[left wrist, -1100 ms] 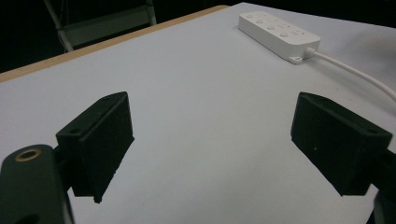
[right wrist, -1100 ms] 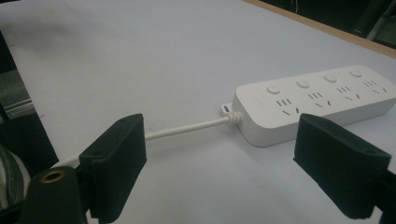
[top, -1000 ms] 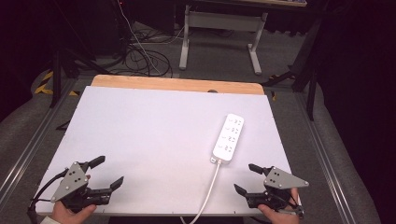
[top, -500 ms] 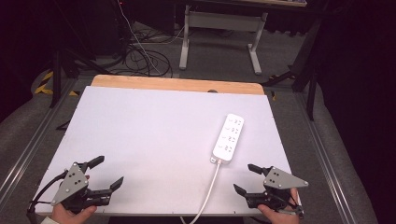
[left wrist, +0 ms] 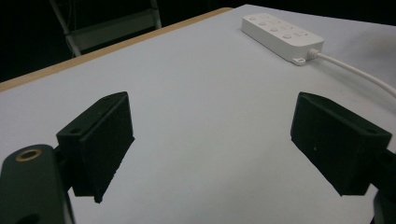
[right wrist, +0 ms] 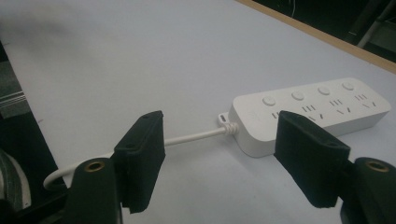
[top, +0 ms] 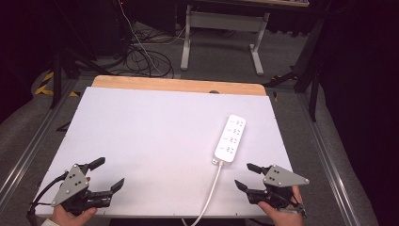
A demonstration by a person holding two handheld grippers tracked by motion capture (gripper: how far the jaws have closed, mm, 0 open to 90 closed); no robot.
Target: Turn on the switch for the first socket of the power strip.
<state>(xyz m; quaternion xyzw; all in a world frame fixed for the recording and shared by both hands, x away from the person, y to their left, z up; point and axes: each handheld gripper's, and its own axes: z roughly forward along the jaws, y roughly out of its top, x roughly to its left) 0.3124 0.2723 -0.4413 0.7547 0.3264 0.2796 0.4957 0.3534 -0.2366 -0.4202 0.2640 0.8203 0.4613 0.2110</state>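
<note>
The left gripper [top: 109, 173] is held at the near left corner of the table [top: 155, 127], jaws spread wide apart with nothing between them; in the left gripper view the two black jaws frame bare white tabletop. The right gripper [top: 246, 176] is held at the near right edge, jaws likewise spread and empty. A hand [top: 70, 217] grips the left tool from below; the other hand [top: 277, 213] grips the right tool. The white power strip [top: 230, 138] lies flat on the right half of the table, just beyond the right gripper, long axis running near to far. Its white cable [top: 211, 190] leaves the near end and runs over the near table edge, left of the right gripper. A wooden strip [top: 179, 85] borders the far table edge.
</note>
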